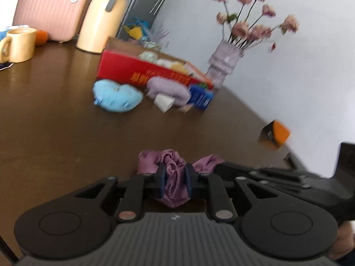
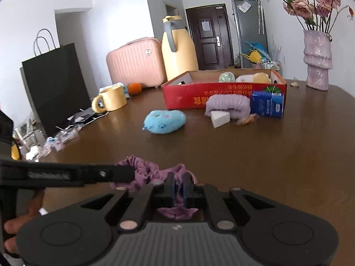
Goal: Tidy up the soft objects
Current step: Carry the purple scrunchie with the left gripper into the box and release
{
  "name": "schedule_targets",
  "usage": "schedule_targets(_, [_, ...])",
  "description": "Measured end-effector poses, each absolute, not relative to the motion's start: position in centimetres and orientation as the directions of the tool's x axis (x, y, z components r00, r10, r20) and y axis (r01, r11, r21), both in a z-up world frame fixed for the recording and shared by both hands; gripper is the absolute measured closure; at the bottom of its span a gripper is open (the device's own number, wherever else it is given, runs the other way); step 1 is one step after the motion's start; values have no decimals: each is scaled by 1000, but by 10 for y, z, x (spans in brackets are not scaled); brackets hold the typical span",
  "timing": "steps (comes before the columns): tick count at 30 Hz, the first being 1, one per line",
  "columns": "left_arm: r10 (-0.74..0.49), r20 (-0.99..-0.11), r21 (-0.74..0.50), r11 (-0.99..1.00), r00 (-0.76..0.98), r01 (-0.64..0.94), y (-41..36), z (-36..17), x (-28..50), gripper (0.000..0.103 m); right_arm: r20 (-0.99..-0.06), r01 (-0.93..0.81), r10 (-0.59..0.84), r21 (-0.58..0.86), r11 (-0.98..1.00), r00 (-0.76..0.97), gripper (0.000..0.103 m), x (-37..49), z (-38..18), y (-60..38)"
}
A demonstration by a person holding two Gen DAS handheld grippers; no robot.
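Note:
A purple satin scrunchie lies on the brown table near its front edge. My left gripper is shut on it. My right gripper is shut on the same scrunchie, and the left gripper's finger reaches in from the left. Farther back lie a blue plush toy, a rolled lilac knit and a white sponge wedge, in front of an open red cardboard box holding several soft items.
A blue carton leans on the box. A yellow mug, an orange, a yellow thermos and a pink suitcase stand at the back left, beside a black paper bag. A vase of dried flowers stands at the right. An orange box sits by the wall.

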State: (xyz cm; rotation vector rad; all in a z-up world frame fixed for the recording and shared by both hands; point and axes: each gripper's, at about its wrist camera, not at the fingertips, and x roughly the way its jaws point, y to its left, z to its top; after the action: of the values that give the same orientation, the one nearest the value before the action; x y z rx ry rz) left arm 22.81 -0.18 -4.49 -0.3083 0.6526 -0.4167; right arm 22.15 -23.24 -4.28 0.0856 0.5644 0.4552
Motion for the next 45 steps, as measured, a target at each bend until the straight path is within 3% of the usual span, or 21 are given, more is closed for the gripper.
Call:
schedule_targets(9, [-428,-556,-351,898,712,266,-2,-51,211,83,-486,-386,459,249,888,744,80,209,-43,-230])
schedule_targets(10, [-427,-556,-350,899,713,265,-2,-53,210,81,-491,-379,454,250,891,743,83,210,-45,-229])
schedule_targets(11, [-427,-556,-353,898,713,263,-2,-53,210,79,-490,-373,451,253,893,746,91,211,-46,-229])
schedule_targets(15, [-427,-530,-357,896,733,263,3,-46,207,49,-491,-373,442,237,897,751,97,210,-46,-229])
schedule_targets(16, [-431,-513,-362,893,742,268,5,-43,207,49,-491,-374,439,230,898,753,97,210,-46,-229])
schedule_targets(17, [-437,-505,-368,889,745,272,7,-41,208,50,-490,-374,437,225,900,754,98,210,-46,-228])
schedule_targets(18, [-439,-508,-372,888,741,271,7,-41,211,63,-489,-375,435,221,900,756,98,211,-46,-228])
schedule_targets(19, [-436,-524,-374,890,732,262,7,-42,215,87,-488,-376,433,216,901,758,98,211,-46,-227])
schedule_targets(22, [-459,-550,-395,879,698,266,7,-47,224,98,-486,-379,433,210,901,759,100,214,-44,-227])
schedule_targets(25, [-470,-521,-390,874,712,291,7,-38,229,98,-480,-378,435,216,900,762,100,225,-37,-230])
schedule_targets(29, [-491,-455,-369,863,743,345,8,-2,259,98,-406,-398,448,205,894,797,100,261,3,-235])
schedule_targets(33, [-469,-367,-264,880,803,394,2,54,321,98,-332,-418,443,149,896,833,100,337,61,-229])
schedule_targets(35, [-452,-366,-249,890,813,382,0,73,367,98,-340,-420,449,161,893,826,100,392,81,-223])
schedule_targets(39, [-404,-449,-268,912,797,312,7,83,471,98,-445,-403,449,199,893,775,100,493,83,-206])
schedule_targets(42, [-352,-569,-267,934,743,238,13,59,532,98,-554,-378,465,271,885,691,100,553,55,-194])
schedule_targets(45, [-259,-672,-191,966,694,175,12,24,569,98,-631,-319,463,335,887,623,100,585,17,-187])
